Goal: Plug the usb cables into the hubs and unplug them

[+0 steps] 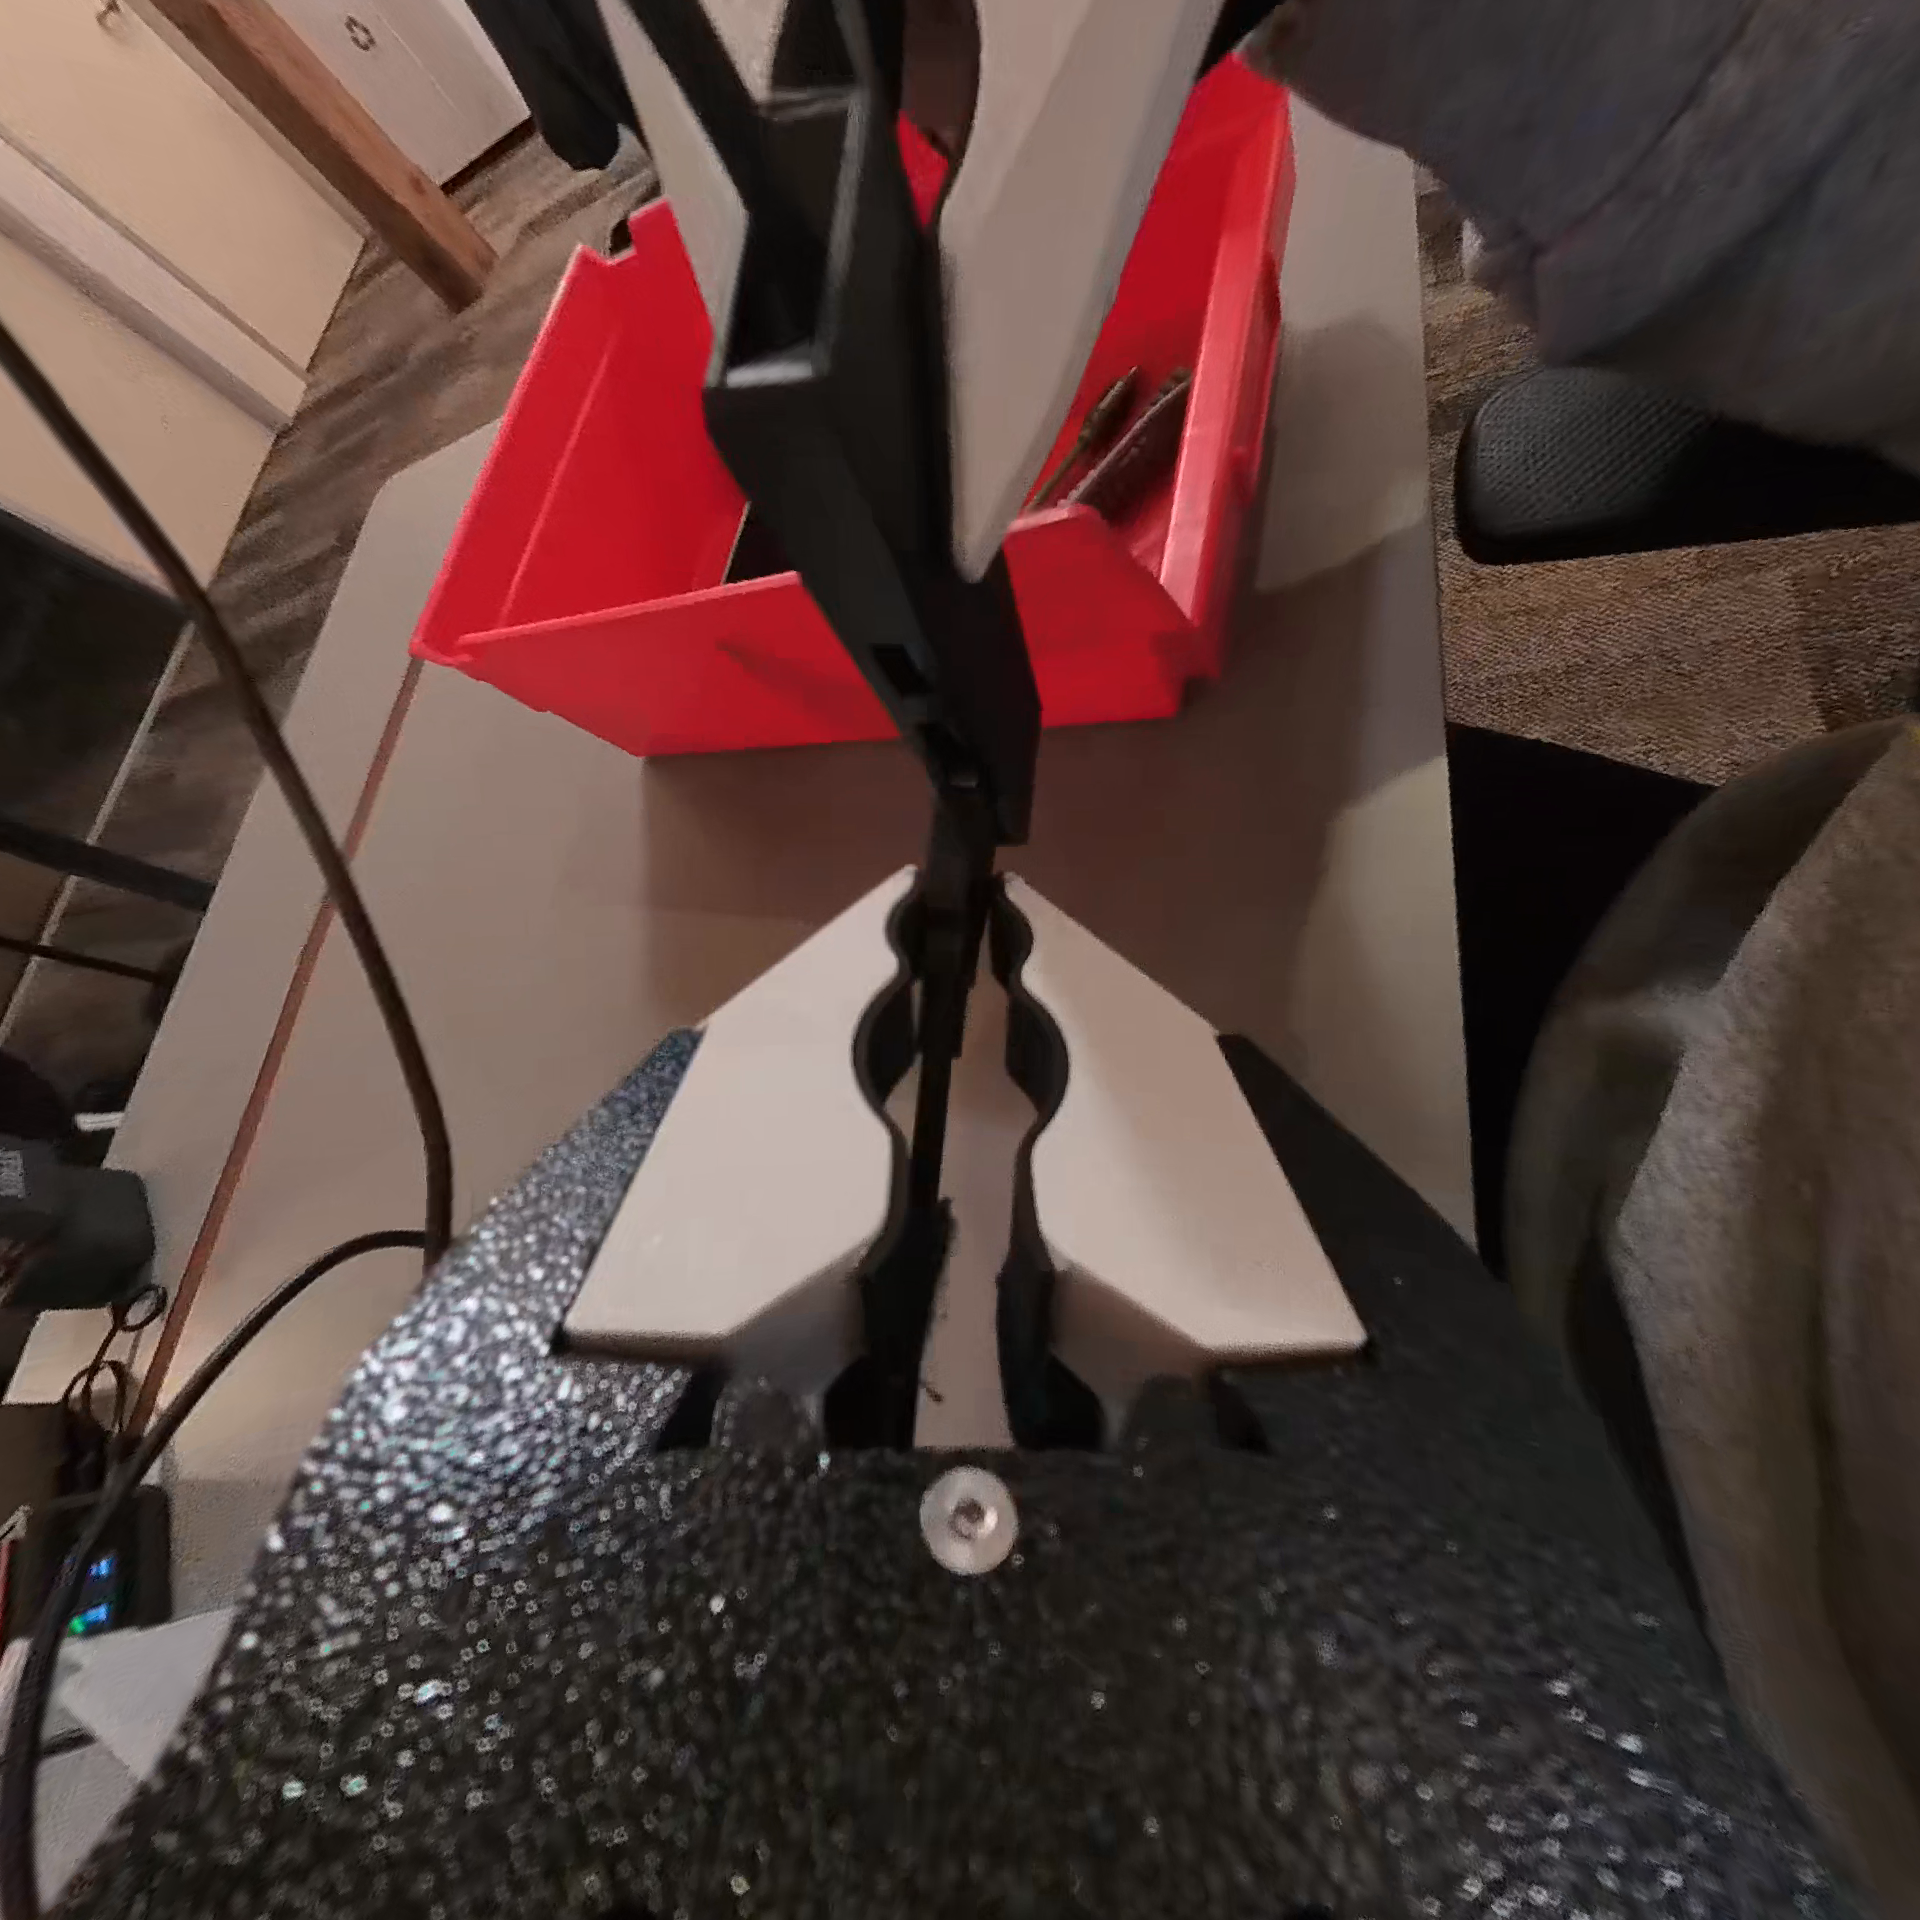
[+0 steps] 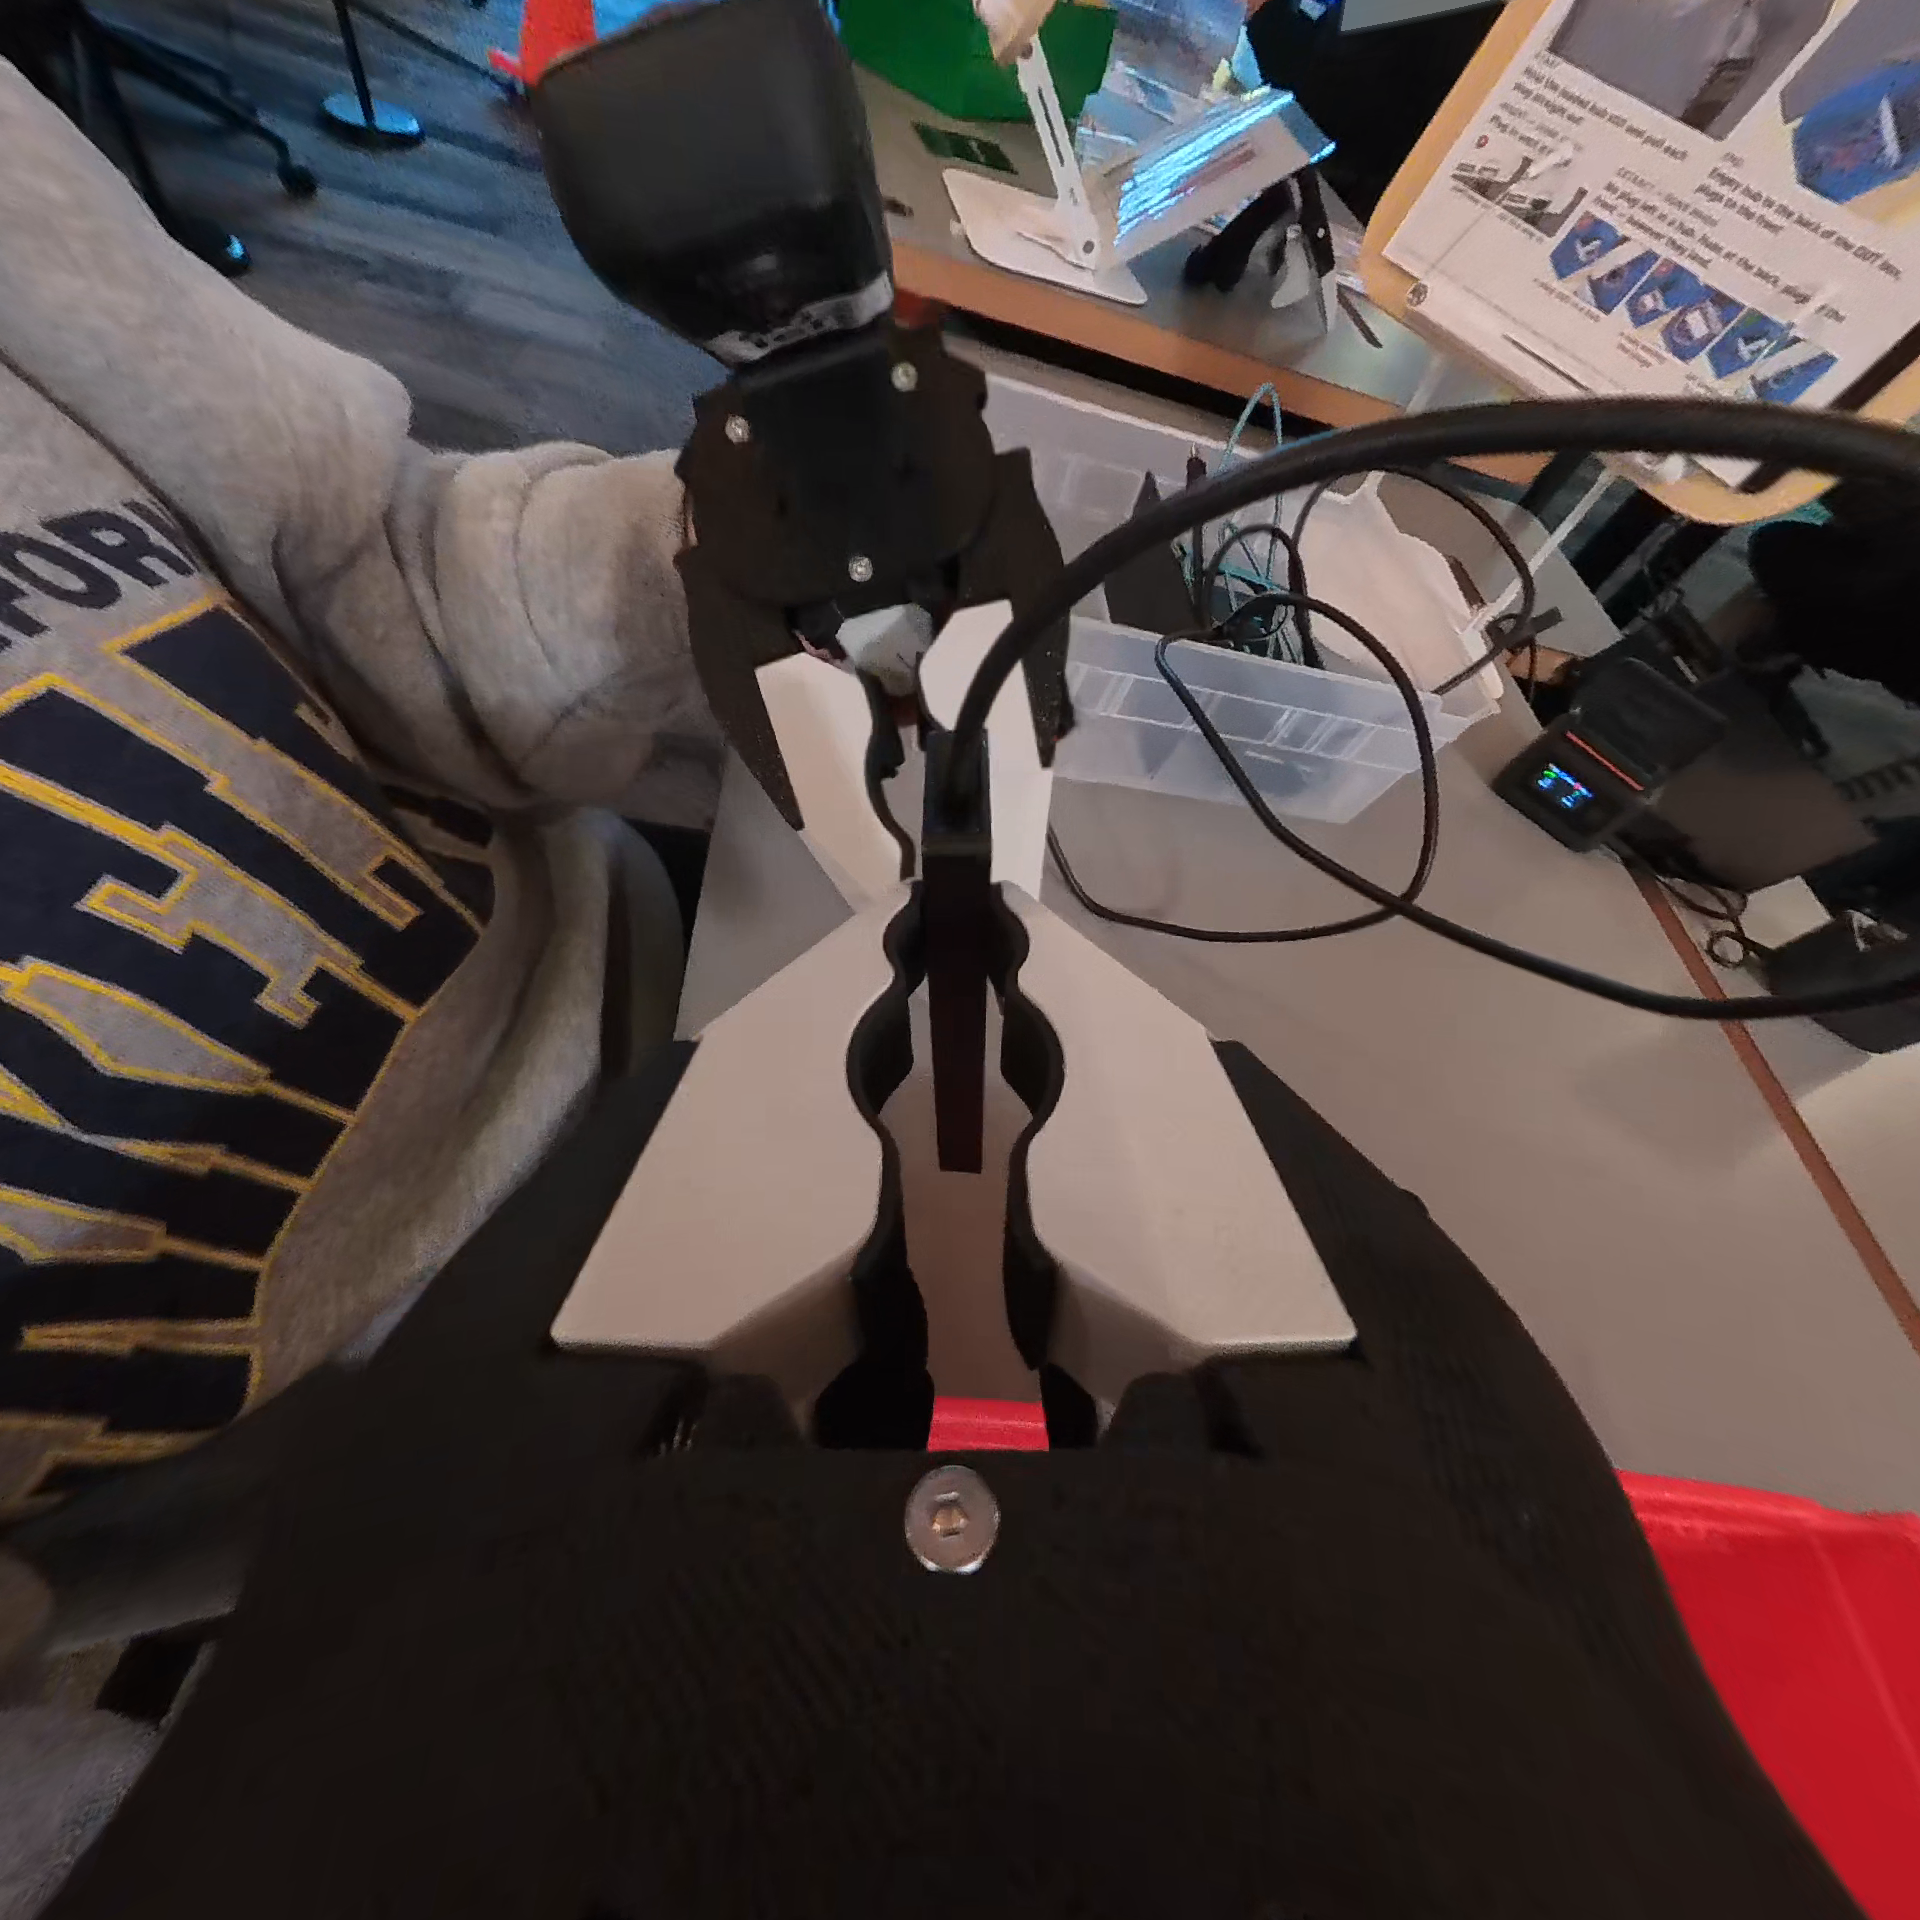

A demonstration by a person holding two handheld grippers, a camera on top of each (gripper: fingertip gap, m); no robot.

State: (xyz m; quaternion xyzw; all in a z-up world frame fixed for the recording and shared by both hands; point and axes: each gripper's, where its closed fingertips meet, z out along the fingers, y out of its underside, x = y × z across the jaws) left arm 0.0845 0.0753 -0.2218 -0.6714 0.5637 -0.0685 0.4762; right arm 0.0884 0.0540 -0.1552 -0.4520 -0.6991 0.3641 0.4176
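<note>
My right gripper is shut on a flat black USB hub and holds it edge-on above the table. A black USB plug meets the hub's far end, and its cable arcs away to the right. My left gripper faces it and is shut on that plug, its fingertips nearly touching the right gripper's. In the left wrist view the hub hangs between the right gripper's white fingers. I cannot tell how deep the plug sits.
A red bin stands on the white table behind the hub. A clear plastic tray with cables, a small device with a lit screen and printed sheets are on the far side. A person's grey sweatshirt is close on the left. My right fingertips sit around 7 centimetres from my left ones.
</note>
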